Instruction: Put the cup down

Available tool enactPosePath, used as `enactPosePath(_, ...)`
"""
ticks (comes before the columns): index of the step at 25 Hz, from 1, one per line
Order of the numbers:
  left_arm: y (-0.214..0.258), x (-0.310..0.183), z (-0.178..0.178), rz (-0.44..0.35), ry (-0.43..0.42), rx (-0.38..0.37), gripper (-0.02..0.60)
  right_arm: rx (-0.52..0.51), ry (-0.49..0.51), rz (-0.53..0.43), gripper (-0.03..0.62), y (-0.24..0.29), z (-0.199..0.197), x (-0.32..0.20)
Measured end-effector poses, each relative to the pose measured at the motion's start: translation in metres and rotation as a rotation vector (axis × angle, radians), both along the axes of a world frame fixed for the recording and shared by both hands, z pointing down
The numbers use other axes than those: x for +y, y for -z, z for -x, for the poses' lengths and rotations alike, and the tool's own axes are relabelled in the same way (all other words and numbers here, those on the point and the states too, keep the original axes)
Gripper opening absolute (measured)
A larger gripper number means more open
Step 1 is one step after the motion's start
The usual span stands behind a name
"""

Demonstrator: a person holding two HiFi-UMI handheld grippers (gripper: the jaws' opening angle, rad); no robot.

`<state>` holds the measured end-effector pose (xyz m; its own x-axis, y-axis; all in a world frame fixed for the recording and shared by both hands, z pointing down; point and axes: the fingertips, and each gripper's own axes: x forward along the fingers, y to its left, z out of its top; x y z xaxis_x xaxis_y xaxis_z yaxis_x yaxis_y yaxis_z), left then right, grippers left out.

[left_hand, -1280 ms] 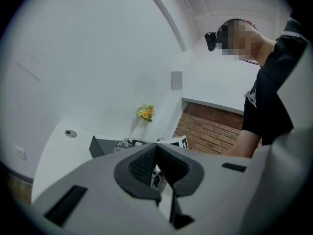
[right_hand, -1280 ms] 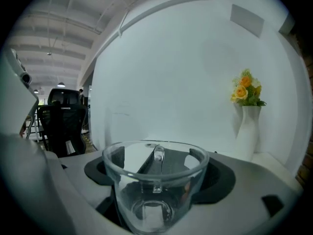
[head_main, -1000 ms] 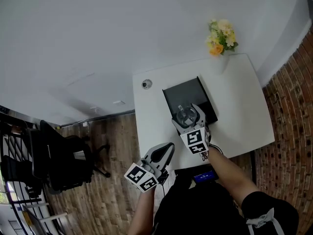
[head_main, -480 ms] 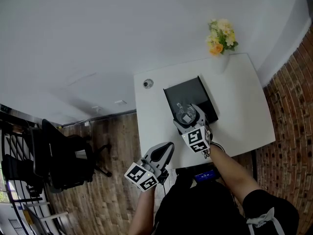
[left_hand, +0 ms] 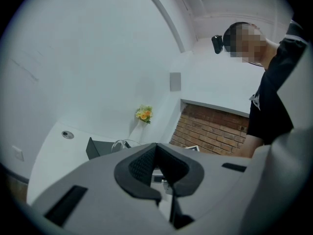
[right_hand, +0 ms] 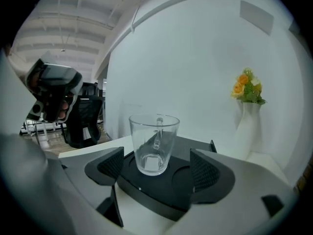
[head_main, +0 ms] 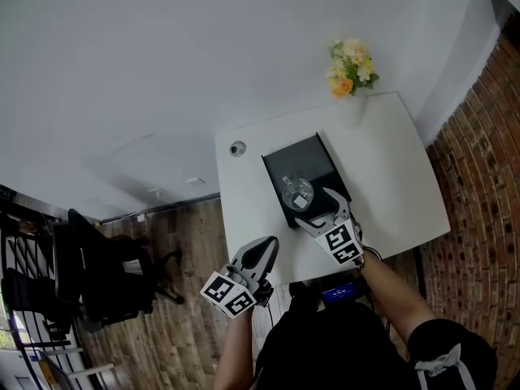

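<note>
Head view: a clear glass cup (head_main: 297, 193) stands upright on a black tray (head_main: 313, 159) on the white table (head_main: 390, 177). The right gripper (head_main: 319, 210) sits just beside the cup, its cube (head_main: 343, 244) showing black-and-white square markers. The left gripper (head_main: 264, 250) hangs off the table's near edge. Yellow flowers (head_main: 345, 67) stand at the far corner.

Left gripper view: the left gripper (left_hand: 156, 151) has its jaws pressed together with nothing between them.

Right gripper view: the right gripper (right_hand: 157, 166) has its jaws spread wide. The cup (right_hand: 153, 143) rests on the tray (right_hand: 166, 190) beyond them, touching neither pad, handle turned away.
</note>
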<state>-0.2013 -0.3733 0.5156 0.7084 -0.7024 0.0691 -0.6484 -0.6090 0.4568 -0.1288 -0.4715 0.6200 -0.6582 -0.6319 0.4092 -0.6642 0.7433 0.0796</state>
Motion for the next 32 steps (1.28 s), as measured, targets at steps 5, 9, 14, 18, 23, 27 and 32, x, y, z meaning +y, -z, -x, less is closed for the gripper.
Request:
enactPosePath(5, 0.004, -0.004, 0.008, -0.012, 0.026, 0.002, 0.008, -0.067, 0.034, 0.071, 0.433, 0.008, -0.023, 0.027)
enactPosePath(9, 0.003, -0.003, 0.004, -0.016, 0.022, 0.016, 0.008, -0.235, 0.008, 0.181, 0.429, 0.029, -0.041, 0.042)
enactPosePath(14, 0.003, -0.002, -0.007, -0.025, -0.005, 0.022, 0.008, -0.428, -0.074, 0.259, 0.248, 0.061, -0.066, 0.045)
enactPosePath(18, 0.007, -0.001, -0.016, -0.039, -0.028, 0.027, 0.008, -0.594, -0.11, 0.338, 0.081, 0.085, -0.078, 0.049)
enactPosePath(23, 0.009, 0.0, -0.026, -0.046, -0.046, 0.046, 0.007, -0.755, -0.127, 0.409, 0.021, 0.106, -0.086, 0.048)
enactPosePath(27, 0.012, 0.001, -0.041, -0.053, -0.082, 0.048, 0.007, -0.814, -0.104, 0.434, 0.014, 0.12, -0.08, 0.044)
enactPosePath(32, 0.013, 0.003, -0.049, -0.056, -0.1, 0.054, 0.007, -0.779, -0.052, 0.433, 0.014, 0.125, -0.065, 0.047)
